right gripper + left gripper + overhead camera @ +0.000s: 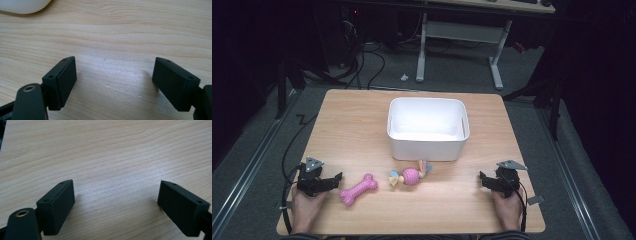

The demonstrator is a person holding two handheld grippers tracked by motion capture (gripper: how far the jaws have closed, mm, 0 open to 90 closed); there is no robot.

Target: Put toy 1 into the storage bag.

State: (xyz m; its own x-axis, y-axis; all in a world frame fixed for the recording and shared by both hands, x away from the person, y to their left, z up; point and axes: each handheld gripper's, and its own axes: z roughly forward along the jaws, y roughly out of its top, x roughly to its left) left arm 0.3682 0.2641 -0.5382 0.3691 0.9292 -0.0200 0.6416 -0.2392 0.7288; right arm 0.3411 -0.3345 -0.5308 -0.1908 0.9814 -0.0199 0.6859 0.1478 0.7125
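In the high view, the pink bone-shaped rubber toy (358,189) lies flat near the front edge of the wooden surface (352,125), just beside the left gripper (331,182). Its long axis runs diagonally, the far end pointing toward the white plastic bin (428,145).

In the left gripper view, the fingers (58,206) stand wide apart over bare wood.

In the right gripper view, the right gripper (113,85) is also spread open.

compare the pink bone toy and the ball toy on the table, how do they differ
The pink bone toy is one solid pink colour; the ball toy has a pink ribbed ball with pastel bows at each end. The bone toy is long and slim, the ball toy round in the middle. The bone toy lies nearer the left claw, the ball toy nearer the white bin. Both rest untouched on the wooden table.
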